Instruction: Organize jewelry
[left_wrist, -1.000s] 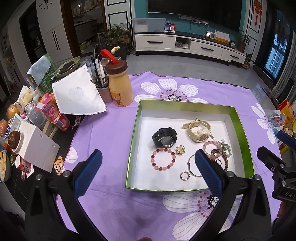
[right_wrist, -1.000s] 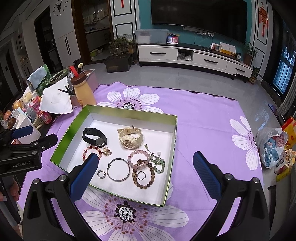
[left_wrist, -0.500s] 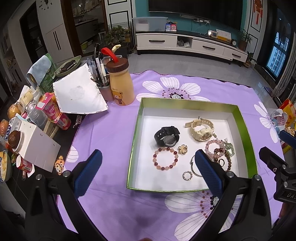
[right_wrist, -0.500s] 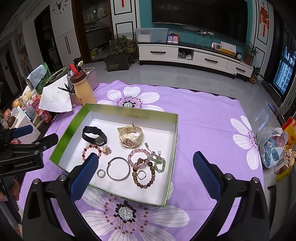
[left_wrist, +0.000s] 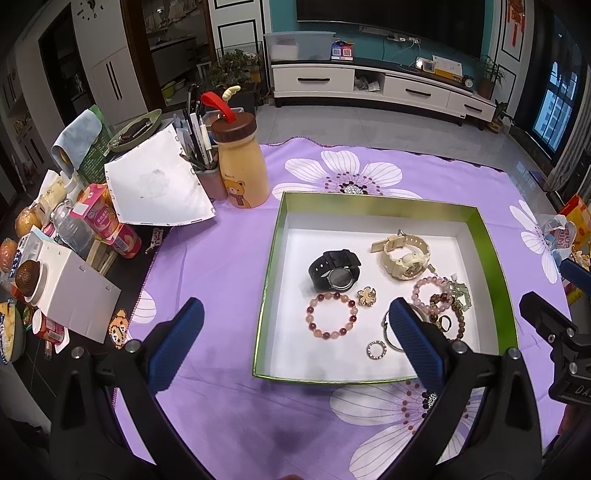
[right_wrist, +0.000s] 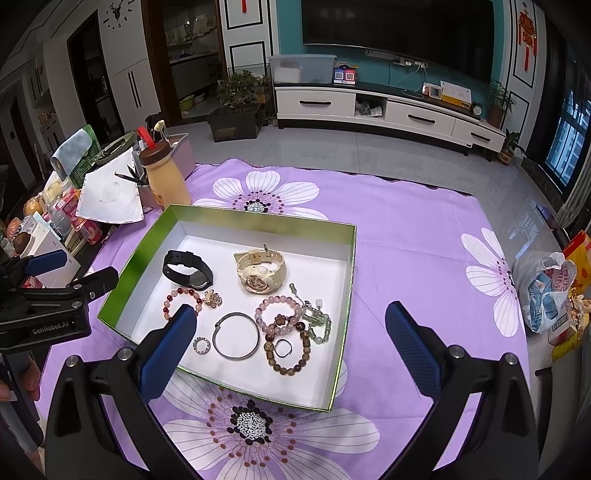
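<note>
jewelry lies loose in the green box (left_wrist: 269, 280); the bead bracelet (left_wrist: 331, 316) sits ahead between the left gripper (left_wrist: 295, 332) jaws, nearer it than the right gripper (right_wrist: 288, 332); both grippers spread wide, holding nothing

Home living room: television (right_wrist: 399, 33), media console (right_wrist: 388, 107)

The left black tongs with blue pads (left_wrist: 291, 343) and the right black, blue-padded tongs (right_wrist: 290, 345) both hover with jaws spread wide, gripping nothing.
</note>
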